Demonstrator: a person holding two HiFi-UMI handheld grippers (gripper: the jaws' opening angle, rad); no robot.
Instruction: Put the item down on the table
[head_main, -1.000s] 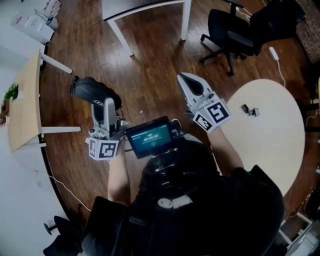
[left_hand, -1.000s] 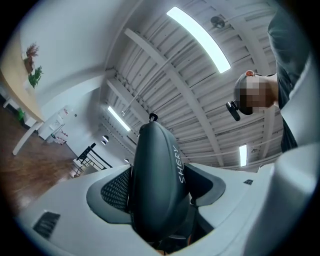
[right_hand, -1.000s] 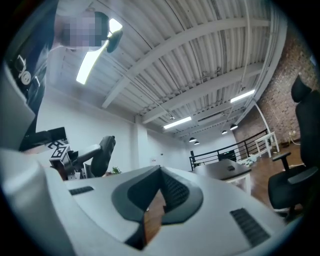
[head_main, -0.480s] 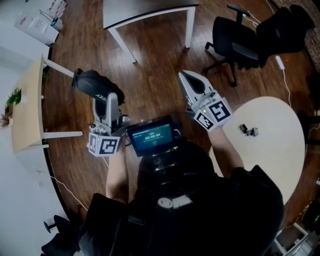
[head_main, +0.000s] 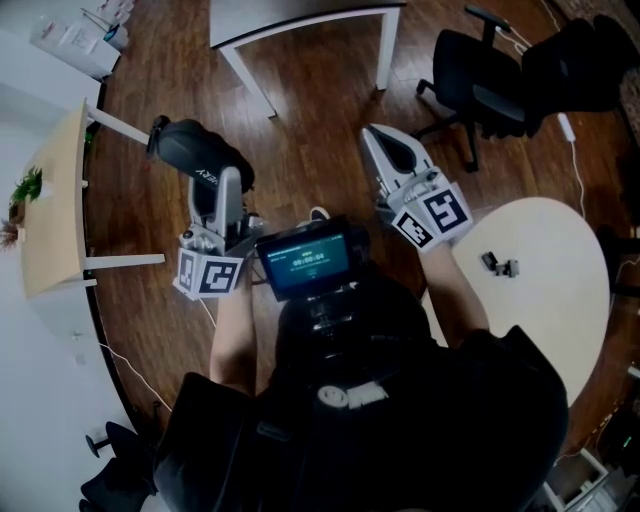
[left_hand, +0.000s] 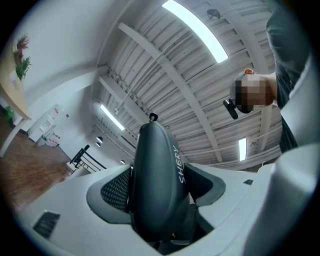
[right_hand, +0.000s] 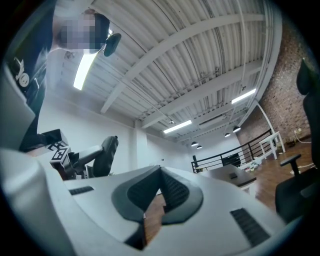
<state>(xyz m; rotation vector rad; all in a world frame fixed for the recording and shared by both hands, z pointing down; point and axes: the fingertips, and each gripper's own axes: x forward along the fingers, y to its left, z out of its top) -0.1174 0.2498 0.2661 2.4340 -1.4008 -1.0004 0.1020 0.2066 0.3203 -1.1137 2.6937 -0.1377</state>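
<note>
Dark zippered case: pinched between left gripper jaws, long axis running on beyond them, over floor well left of round table; right gripper: jaws pressed together, empty, nearer that table

Matt plastic above glossy wood

The dark case looks smooth and matt. The left gripper has a pale matt plastic shell and finely ribbed dark pads. The plank floor shines.
</note>
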